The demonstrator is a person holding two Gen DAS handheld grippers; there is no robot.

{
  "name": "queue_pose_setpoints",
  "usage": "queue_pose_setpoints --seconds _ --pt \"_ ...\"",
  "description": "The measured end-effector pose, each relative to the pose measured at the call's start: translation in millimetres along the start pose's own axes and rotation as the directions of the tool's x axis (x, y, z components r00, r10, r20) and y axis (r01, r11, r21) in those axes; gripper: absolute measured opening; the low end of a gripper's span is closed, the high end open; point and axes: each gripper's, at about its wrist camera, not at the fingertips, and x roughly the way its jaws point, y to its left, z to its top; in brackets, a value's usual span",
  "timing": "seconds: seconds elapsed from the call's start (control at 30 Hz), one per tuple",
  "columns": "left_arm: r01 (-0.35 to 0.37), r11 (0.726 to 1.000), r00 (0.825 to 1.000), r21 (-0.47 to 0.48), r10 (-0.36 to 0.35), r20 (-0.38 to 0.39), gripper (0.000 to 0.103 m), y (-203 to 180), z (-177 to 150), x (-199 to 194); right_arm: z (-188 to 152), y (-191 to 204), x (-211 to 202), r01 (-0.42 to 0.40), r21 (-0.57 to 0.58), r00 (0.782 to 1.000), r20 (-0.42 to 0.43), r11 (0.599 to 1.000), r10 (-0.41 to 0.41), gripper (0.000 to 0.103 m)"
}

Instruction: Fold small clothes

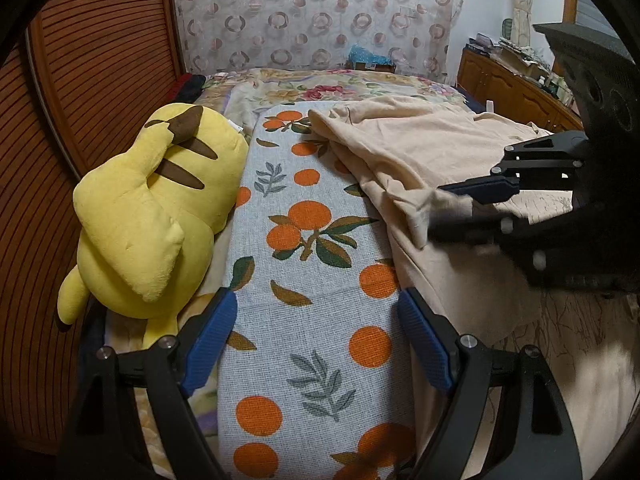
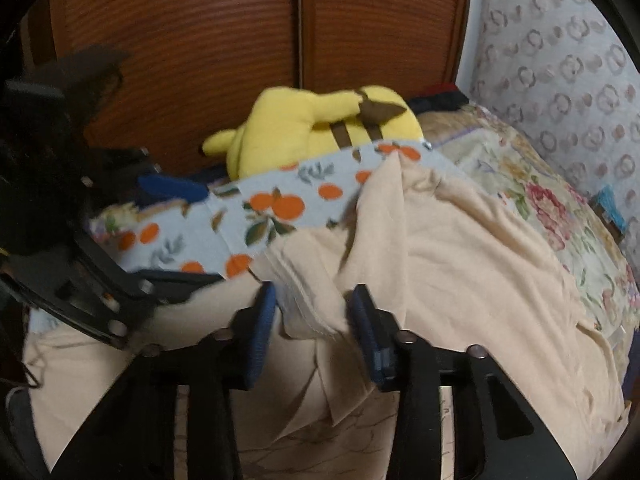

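A beige garment (image 1: 400, 152) lies rumpled across the bed, partly over a long grey cloth with an orange-fruit print (image 1: 304, 240). My left gripper (image 1: 316, 300) stands open, its blue pads either side of the printed cloth, which lies below them without being gripped. My right gripper (image 2: 312, 300) is shut on a bunched fold of the beige garment (image 2: 460, 260) near the garment's left edge. The left wrist view shows the right gripper (image 1: 444, 208) coming in from the right with cloth between its fingers. The right wrist view shows the left gripper (image 2: 212, 236) at the left, over the printed cloth (image 2: 272, 204).
A yellow plush toy (image 1: 160, 208) lies left of the printed cloth, against a slatted wooden wardrobe (image 1: 100, 80). A floral bedspread (image 1: 320, 88) covers the bed behind, below a ring-patterned headboard cover (image 1: 320, 12). A wooden cabinet (image 1: 512, 84) with clutter stands at the far right.
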Motion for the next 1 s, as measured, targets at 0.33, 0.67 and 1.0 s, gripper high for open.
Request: queue_pose_setpoints --seconds 0.33,0.67,1.0 --pt "0.000 1.000 1.000 0.000 0.000 0.000 0.083 0 0 0 -13 -40 -43 0.097 0.187 0.985 0.123 0.978 -0.121 0.005" --pt "0.000 1.000 1.000 0.000 0.000 0.000 0.084 0 0 0 -39 -79 -67 0.247 0.348 0.957 0.058 0.904 -0.284 0.026" --pt "0.000 1.000 1.000 0.000 0.000 0.000 0.084 1 0 0 -42 -76 -69 0.231 0.335 0.962 0.063 0.913 -0.266 0.032"
